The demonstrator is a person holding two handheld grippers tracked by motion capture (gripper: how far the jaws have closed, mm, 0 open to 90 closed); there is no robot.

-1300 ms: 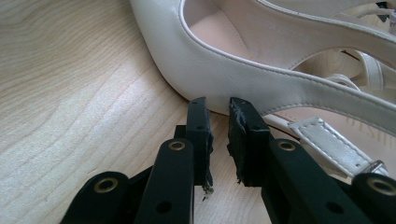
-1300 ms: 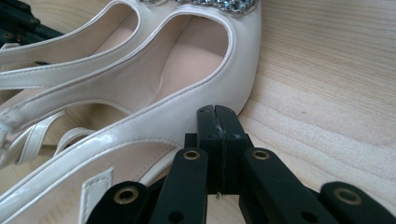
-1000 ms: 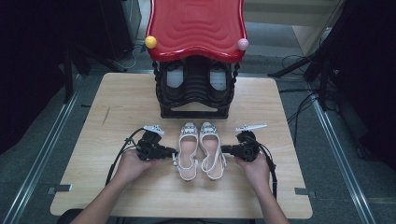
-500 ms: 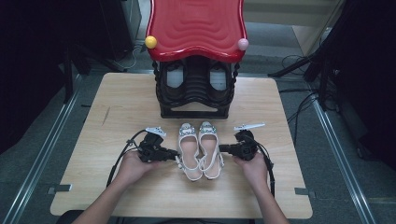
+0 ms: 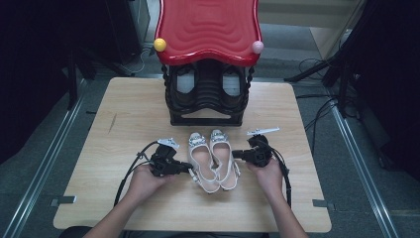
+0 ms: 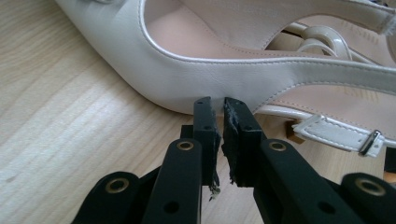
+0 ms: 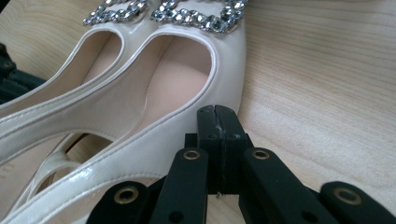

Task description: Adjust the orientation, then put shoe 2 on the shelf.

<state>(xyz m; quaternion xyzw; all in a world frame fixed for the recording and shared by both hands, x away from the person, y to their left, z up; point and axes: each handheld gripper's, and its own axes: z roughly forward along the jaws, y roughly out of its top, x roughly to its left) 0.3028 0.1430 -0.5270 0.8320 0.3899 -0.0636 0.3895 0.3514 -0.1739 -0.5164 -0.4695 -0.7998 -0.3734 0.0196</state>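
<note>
Two cream slingback shoes (image 5: 213, 161) lie side by side on the worktop (image 5: 124, 119), in front of one red-topped rack (image 5: 208, 64). Your left tool (image 6: 218, 109), jaws nearly together after just closing, has nothing between them and touches the left shoe's side. Your right tool (image 7: 218, 114) is fully closed and empty against the other. Each shoe looks light, its glossy upper slippery and its straps floppy, so grip the stiffer side rim.
</note>
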